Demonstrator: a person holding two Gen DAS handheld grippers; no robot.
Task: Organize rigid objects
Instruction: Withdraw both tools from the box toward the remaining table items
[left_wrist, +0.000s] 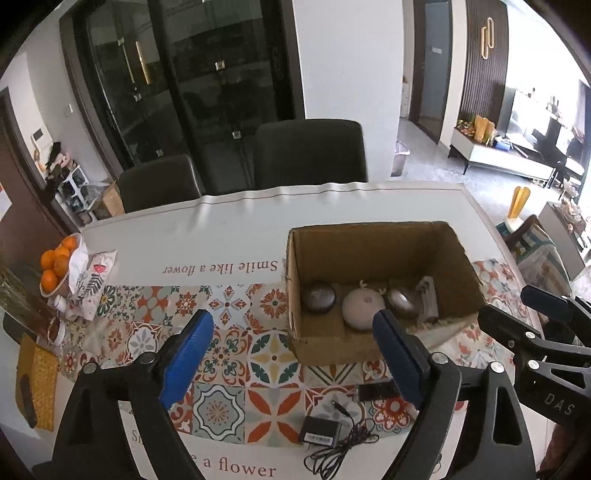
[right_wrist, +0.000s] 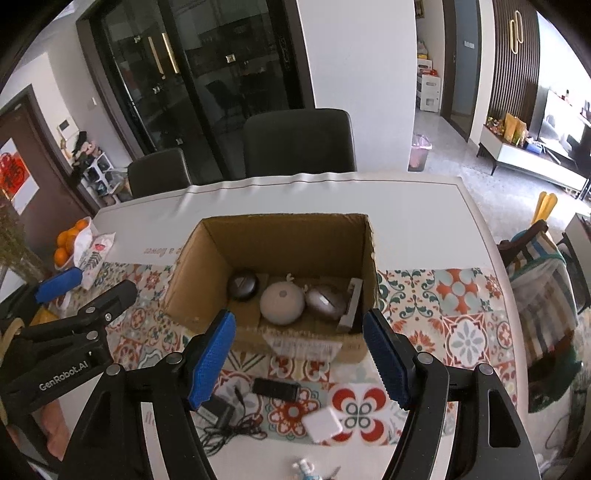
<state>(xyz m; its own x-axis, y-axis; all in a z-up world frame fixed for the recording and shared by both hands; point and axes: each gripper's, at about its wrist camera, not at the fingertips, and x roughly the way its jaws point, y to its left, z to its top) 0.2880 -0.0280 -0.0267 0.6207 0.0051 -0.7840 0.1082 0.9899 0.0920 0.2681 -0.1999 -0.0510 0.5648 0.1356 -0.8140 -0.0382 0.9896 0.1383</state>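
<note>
Right wrist | both jaws spread, empty | cardboard box (right_wrist: 207, 280) ahead | black adapter (right_wrist: 218, 410), white charger (right_wrist: 322, 424) below

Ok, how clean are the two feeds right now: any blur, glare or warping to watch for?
Left wrist: sharp on the box and adapter; fisheye bends the table edge; the bright room at right is washed out. Right wrist: box sharp, but the white cube and the small thing at the bottom edge are smeared.

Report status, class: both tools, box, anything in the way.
Left tool open, empty. Right tool open, empty. Cardboard box holds three round gadgets. Black adapter, white charger still outside.
</note>
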